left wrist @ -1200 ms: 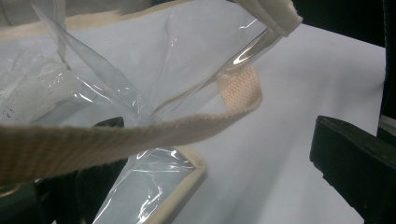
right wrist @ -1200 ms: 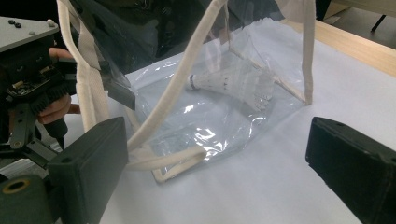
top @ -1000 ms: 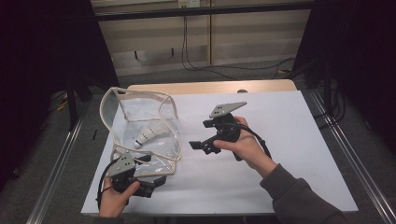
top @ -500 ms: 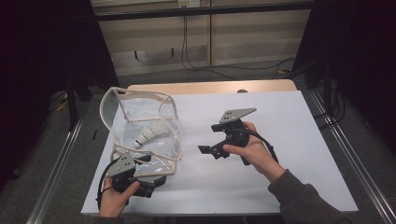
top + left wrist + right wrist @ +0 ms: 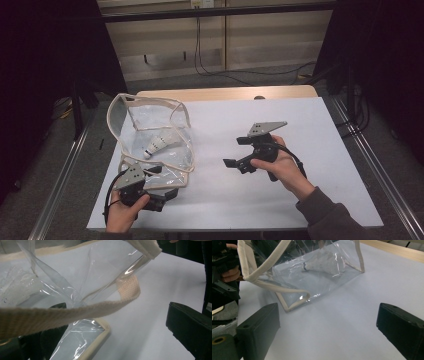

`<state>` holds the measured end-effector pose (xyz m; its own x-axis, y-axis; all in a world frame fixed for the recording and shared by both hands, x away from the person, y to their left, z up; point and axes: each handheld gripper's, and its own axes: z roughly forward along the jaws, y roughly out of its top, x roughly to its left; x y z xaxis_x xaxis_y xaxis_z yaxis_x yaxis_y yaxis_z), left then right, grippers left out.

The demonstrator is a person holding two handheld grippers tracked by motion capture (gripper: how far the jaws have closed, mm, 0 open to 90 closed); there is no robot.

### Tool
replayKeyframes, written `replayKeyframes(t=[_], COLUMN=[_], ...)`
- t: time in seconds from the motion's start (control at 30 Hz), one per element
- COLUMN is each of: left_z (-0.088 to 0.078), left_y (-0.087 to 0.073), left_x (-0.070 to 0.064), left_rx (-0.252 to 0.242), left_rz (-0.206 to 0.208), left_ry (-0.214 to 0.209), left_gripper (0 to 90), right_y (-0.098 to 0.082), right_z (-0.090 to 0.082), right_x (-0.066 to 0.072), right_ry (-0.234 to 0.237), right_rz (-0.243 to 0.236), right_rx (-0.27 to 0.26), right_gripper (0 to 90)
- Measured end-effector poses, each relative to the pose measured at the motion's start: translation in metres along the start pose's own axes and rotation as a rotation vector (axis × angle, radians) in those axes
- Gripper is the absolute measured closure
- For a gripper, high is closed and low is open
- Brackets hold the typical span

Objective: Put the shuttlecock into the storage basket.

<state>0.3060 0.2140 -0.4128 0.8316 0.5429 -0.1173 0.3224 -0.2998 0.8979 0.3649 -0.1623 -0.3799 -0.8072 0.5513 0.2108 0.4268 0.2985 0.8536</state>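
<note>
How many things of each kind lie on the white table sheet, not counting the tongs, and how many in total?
Clear plastic bag with cream webbing trim: 1
White shuttlecock, inside the bag: 1
Total: 2

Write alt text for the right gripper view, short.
A clear plastic bag with cream strap edging lies on a white table, a shuttlecock inside it. The right gripper hangs open over bare table short of the bag, its two black fingers wide apart.
</note>
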Motion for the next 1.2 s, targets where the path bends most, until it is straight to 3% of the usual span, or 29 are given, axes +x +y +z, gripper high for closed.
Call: replayKeyframes(t=[0.77, 1.2], left_z=[0.0, 0.001], left_y=[0.0, 0.0], left_x=[0.0, 0.0], left_rx=[0.003, 0.003], left_rz=[0.004, 0.003], left_ry=[0.002, -0.003], left_gripper=[4.0, 4.1], right_y=[-0.031, -0.047], right_z=[-0.021, -0.032], right_x=[-0.015, -0.022], right_ry=[-0.038, -0.061], right_rz=[0.024, 0.032], right_rx=[-0.015, 0.007], right_gripper=[4.5, 4.2])
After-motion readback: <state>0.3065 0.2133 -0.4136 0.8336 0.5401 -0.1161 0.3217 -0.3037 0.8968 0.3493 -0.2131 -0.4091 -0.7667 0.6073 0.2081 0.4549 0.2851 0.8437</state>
